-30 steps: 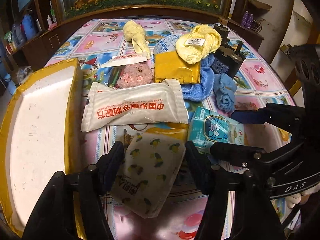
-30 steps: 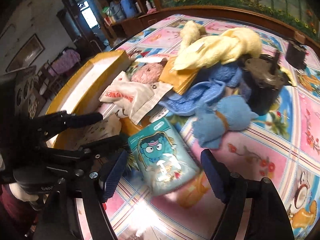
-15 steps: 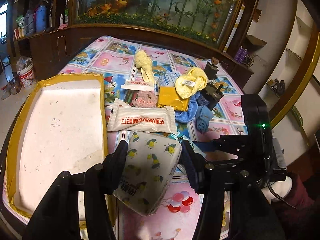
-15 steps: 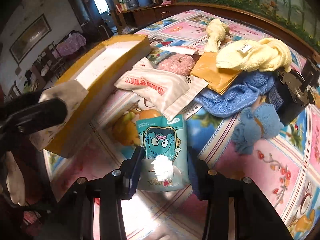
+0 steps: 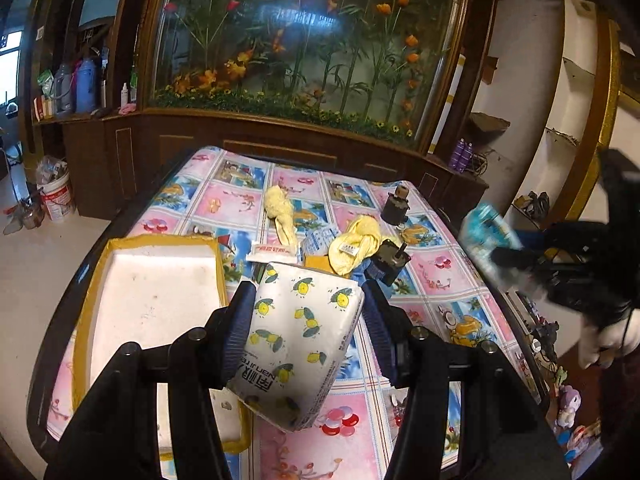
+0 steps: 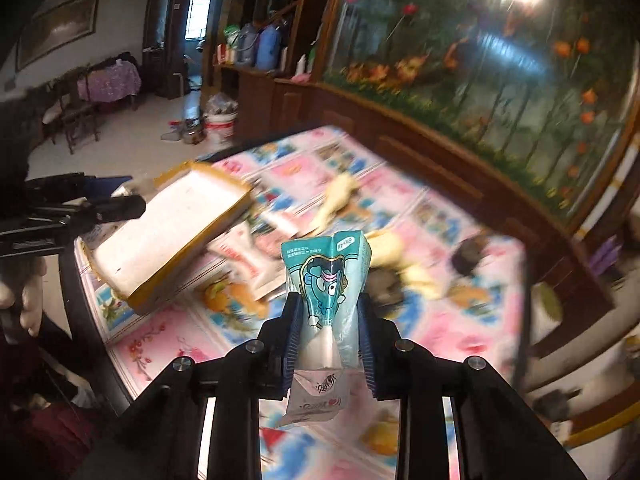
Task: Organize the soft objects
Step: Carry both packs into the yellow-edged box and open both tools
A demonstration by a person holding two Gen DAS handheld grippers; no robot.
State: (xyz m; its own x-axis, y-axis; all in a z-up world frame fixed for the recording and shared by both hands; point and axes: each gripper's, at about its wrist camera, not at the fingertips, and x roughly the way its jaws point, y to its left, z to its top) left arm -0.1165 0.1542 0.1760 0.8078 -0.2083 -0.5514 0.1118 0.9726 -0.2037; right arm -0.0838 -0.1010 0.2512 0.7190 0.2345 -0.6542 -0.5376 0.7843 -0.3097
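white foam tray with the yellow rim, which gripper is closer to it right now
Left. The left gripper, shut on the lemon-print pack, hangs just beside the tray's right edge. The right gripper, shut on the teal pack, is across the table.

The left gripper (image 5: 306,330) is held up above the table (image 5: 432,280), and its two fingers are pressed on the sides of a white pack with lemons (image 5: 298,344). The right gripper (image 6: 328,336) is also held up above the table, and its two fingers are squeezed tight on a thin blue-green pack (image 6: 326,280). Each gripper is seen from the other's camera, off to the side. A gloved hand (image 6: 24,300) is seen under the left gripper.
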